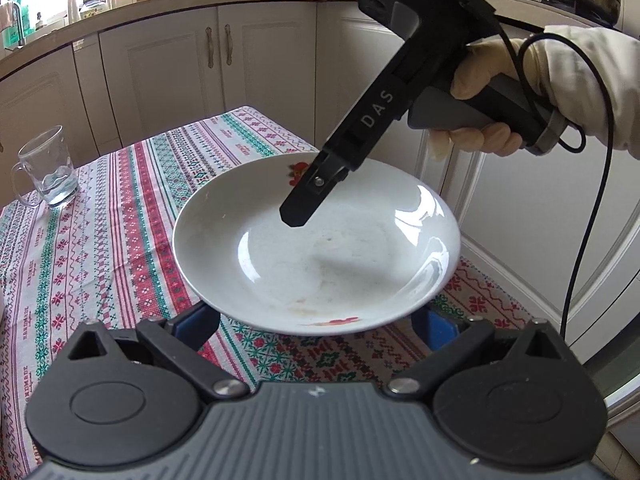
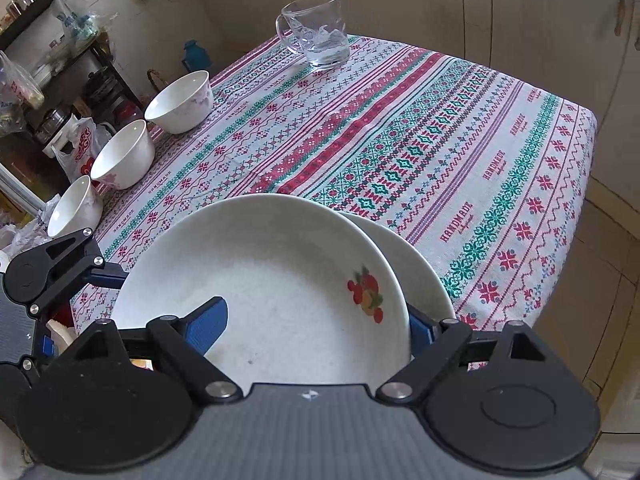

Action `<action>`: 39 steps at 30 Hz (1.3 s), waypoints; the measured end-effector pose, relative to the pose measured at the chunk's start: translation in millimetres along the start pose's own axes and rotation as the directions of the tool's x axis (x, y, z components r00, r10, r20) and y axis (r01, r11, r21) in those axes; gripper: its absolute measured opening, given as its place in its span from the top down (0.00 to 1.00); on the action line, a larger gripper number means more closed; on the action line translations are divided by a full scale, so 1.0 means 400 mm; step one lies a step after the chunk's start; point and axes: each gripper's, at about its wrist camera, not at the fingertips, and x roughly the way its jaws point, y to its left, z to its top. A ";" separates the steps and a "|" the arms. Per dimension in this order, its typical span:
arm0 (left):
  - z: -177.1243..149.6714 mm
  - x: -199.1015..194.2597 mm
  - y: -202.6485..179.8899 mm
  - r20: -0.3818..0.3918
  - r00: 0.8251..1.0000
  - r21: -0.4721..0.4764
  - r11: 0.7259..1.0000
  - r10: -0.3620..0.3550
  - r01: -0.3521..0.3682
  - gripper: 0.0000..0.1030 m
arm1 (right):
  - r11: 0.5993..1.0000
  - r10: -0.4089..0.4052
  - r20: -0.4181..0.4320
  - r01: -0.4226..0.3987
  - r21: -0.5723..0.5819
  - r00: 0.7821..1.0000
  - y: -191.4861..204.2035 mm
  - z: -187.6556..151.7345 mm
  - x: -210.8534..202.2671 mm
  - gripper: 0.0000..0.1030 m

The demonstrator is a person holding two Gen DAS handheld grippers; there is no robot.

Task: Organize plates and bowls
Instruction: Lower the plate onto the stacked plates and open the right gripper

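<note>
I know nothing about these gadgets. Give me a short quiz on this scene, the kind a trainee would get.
1. How many white bowls stand on the tablecloth?
2. True or false: the glass mug lies on its side.
3. What is the right gripper clamped on?
A. a bowl
B. the rim of a white plate with a red print
C. the mug's handle

Key: 1. Three, in a row near one edge. 2. False, it stands upright. 3. B.
</note>
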 end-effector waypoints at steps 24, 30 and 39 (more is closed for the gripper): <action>-0.003 -0.014 -0.004 0.025 0.999 0.007 0.999 -0.033 0.033 0.02 | 0.997 -0.083 -0.053 0.083 -0.006 0.995 0.007 -0.020 -0.011 0.09; -0.004 -0.018 -0.005 0.029 0.999 0.008 0.999 -0.035 0.035 0.02 | 0.995 -0.100 -0.063 0.100 -0.012 0.993 0.014 -0.025 -0.017 0.08; -0.005 -0.026 -0.008 0.039 0.999 0.009 0.999 -0.039 0.038 0.02 | 0.990 -0.136 -0.079 0.133 -0.034 0.988 0.030 -0.025 -0.019 0.06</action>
